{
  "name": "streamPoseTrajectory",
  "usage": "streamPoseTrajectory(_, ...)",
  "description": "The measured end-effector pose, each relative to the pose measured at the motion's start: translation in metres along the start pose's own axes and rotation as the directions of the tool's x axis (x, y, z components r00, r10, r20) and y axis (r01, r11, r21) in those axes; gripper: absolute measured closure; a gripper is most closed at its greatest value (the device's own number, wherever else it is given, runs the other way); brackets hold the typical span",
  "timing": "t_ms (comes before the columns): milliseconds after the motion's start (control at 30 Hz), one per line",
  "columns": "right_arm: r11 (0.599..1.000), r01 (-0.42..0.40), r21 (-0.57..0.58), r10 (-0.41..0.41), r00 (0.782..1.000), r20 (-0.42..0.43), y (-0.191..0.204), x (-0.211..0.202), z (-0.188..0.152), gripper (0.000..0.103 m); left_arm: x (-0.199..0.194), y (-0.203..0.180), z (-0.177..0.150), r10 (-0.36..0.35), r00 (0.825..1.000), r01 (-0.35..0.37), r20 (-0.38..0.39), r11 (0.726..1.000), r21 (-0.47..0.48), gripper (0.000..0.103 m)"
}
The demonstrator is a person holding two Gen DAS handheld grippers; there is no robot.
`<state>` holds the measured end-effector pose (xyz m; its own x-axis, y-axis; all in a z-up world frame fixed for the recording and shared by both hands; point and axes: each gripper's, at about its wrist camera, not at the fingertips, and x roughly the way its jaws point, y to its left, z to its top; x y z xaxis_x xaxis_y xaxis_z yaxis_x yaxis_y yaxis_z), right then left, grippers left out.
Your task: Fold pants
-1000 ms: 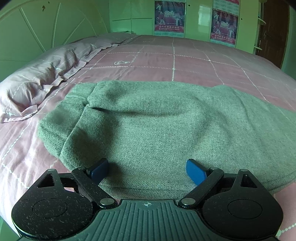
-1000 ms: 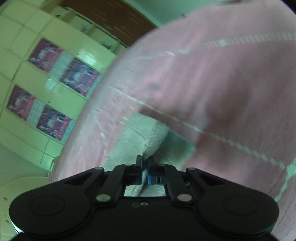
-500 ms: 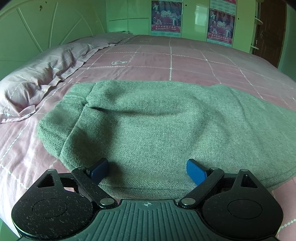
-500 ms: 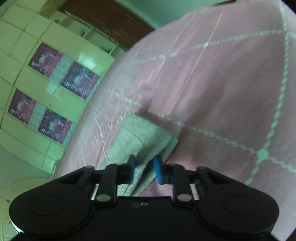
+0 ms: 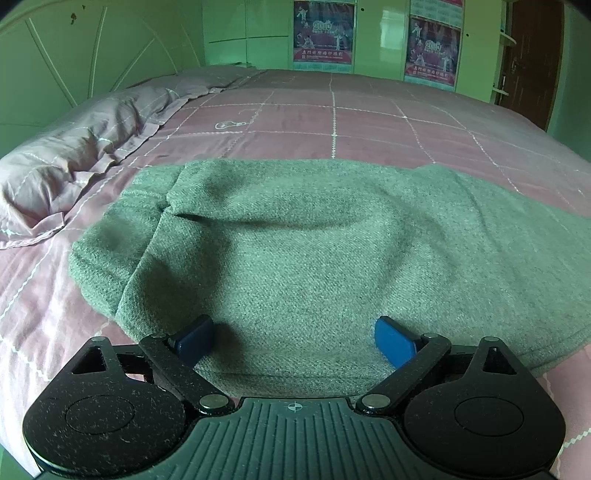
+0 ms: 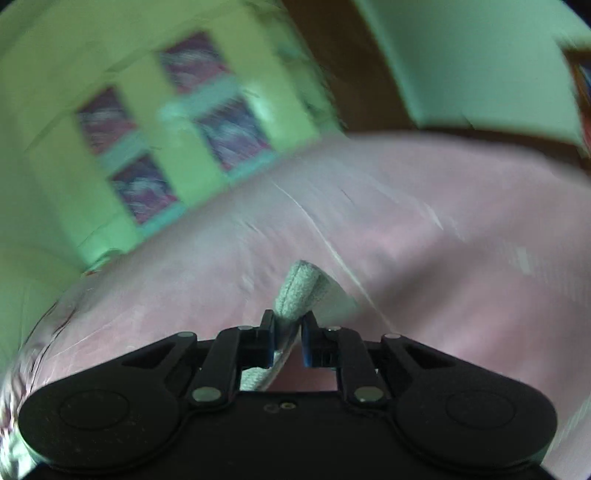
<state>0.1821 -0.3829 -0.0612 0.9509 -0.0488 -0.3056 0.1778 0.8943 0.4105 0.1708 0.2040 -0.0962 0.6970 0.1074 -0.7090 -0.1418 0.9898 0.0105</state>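
Observation:
Grey-green woollen pants (image 5: 314,251) lie folded over on the pink checked bedspread (image 5: 332,122), filling the middle of the left wrist view. My left gripper (image 5: 293,338) is open, its blue pads wide apart just above the near edge of the pants, holding nothing. In the blurred right wrist view, my right gripper (image 6: 288,341) has its pads close together around a bunched end of the pants (image 6: 299,288), which sticks up between them above the bedspread (image 6: 443,240).
A pale purple pillow (image 5: 74,166) lies at the left by the green headboard (image 5: 92,55). Green cupboards with posters (image 5: 325,33) stand behind the bed. A dark wooden door (image 5: 532,62) is at the far right.
The right gripper opened briefly, then narrowed on the pants' end and swung upward, so the wall now fills its view. The left gripper stayed open and barely moved.

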Motion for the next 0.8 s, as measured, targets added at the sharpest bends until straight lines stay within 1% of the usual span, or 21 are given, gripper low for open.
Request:
streamPoseTrajectory(33, 1.0, -0.015, -0.028, 0.016, 0.999, 0.03, 0.006, -0.011, 0.009, 0.098, 0.0, 0.001, 0.0, -0.007, 1.0, 0.007, -0.001, 1.0, 0.005, 0.009)
streamPoseTrajectory(67, 0.999, -0.027, -0.032, 0.028, 0.998, 0.049, 0.007, -0.019, 0.015, 0.098, 0.0, 0.002, 0.0, -0.012, 1.0, 0.012, -0.001, 1.0, 0.008, 0.009)
streamPoseTrajectory(100, 0.999, -0.025, -0.028, 0.026, 0.998, 0.052, 0.002, -0.022, 0.015, 0.098, 0.0, 0.003, -0.001, -0.016, 1.0, 0.016, 0.002, 1.0, 0.01, 0.009)
streamPoseTrajectory(133, 1.0, -0.003, -0.02, 0.004, 0.999, 0.036, -0.007, -0.017, 0.01, 0.098, 0.001, 0.003, -0.001, -0.02, 1.0, 0.02, 0.004, 1.0, 0.01, 0.008)
streamPoseTrajectory(167, 1.0, 0.022, 0.012, -0.022, 1.0, -0.005, -0.022, -0.006, 0.0, 0.098, 0.001, 0.004, -0.001, -0.024, 1.0, 0.024, 0.005, 1.0, 0.008, 0.008)
streamPoseTrajectory(200, 0.996, 0.05, 0.071, -0.046, 0.997, -0.063, -0.041, 0.009, -0.014, 0.098, 0.001, 0.004, -0.001, -0.025, 1.0, 0.025, 0.005, 1.0, 0.01, 0.008)
streamPoseTrajectory(233, 0.987, 0.091, 0.136, -0.073, 0.989, -0.129, -0.061, 0.024, -0.032, 0.098, 0.002, 0.004, -0.001, -0.026, 1.0, 0.026, 0.006, 1.0, 0.015, 0.008)
streamPoseTrajectory(267, 0.971, 0.136, 0.194, -0.097, 0.975, -0.202, -0.077, 0.04, -0.052, 0.097, 0.002, 0.004, -0.002, -0.027, 1.0, 0.027, 0.006, 0.999, 0.02, 0.008)
streamPoseTrajectory(300, 0.957, 0.142, 0.254, -0.084, 0.971, -0.225, -0.088, 0.047, -0.068, 0.096, 0.002, 0.004, -0.002, -0.027, 1.0, 0.027, 0.005, 0.999, 0.021, 0.008)
streamPoseTrajectory(367, 0.939, 0.118, 0.323, -0.067, 0.984, -0.164, -0.093, 0.038, -0.077, 0.096, 0.002, 0.006, -0.001, -0.032, 0.999, 0.032, 0.0, 0.999, 0.021, 0.008)
streamPoseTrajectory(400, 0.935, 0.12, 0.333, -0.071, 0.985, -0.156, -0.092, 0.034, -0.077, 0.092, 0.002, 0.006, 0.0, -0.033, 0.999, 0.033, -0.002, 0.999, 0.022, 0.008)
streamPoseTrajectory(433, 0.937, 0.125, 0.325, -0.078, 0.985, -0.156, -0.089, 0.031, -0.076, 0.087, 0.002, 0.006, 0.0, -0.033, 0.999, 0.033, -0.001, 0.999, 0.021, 0.008)
streamPoseTrajectory(467, 0.939, 0.135, 0.316, -0.092, 0.985, -0.149, -0.086, 0.026, -0.074, 0.084, 0.003, 0.006, -0.001, -0.031, 1.0, 0.031, 0.003, 0.999, 0.02, 0.007)
streamPoseTrajectory(500, 0.938, 0.153, 0.312, -0.117, 0.984, -0.131, -0.085, 0.016, -0.074, 0.08, 0.003, 0.006, -0.002, -0.029, 1.0, 0.028, 0.009, 0.999, 0.02, 0.007)
streamPoseTrajectory(600, 0.935, 0.218, 0.281, -0.213, 0.976, -0.047, -0.074, -0.014, -0.068, 0.081, -0.002, 0.003, -0.003, -0.018, 0.999, 0.018, 0.033, 1.0, 0.016, 0.007)
streamPoseTrajectory(633, 0.943, 0.187, 0.277, -0.183, 0.982, -0.039, -0.07, -0.019, -0.067, 0.082, -0.007, 0.004, -0.002, -0.017, 0.999, 0.016, 0.046, 1.0, 0.016, 0.007)
streamPoseTrajectory(667, 0.955, 0.122, 0.271, -0.115, 0.992, -0.041, -0.063, -0.019, -0.066, 0.082, -0.013, 0.006, -0.001, -0.008, 0.997, 0.008, 0.075, 1.0, 0.005, 0.007)
streamPoseTrajectory(700, 0.968, 0.046, 0.249, -0.032, 0.998, -0.06, -0.057, -0.016, -0.063, 0.082, -0.019, 0.01, -0.001, 0.006, 0.995, -0.005, 0.101, 1.0, -0.014, 0.007)
streamPoseTrajectory(733, 0.977, -0.023, 0.212, 0.044, 0.995, -0.093, -0.042, -0.007, -0.059, 0.082, -0.023, 0.017, -0.001, 0.017, 0.993, -0.012, 0.117, 0.999, -0.044, 0.007)
streamPoseTrajectory(800, 0.982, -0.145, 0.122, 0.163, 0.974, -0.155, -0.002, 0.015, -0.051, 0.082, -0.03, 0.032, 0.002, 0.031, 0.99, -0.016, 0.135, 0.994, -0.11, 0.007)
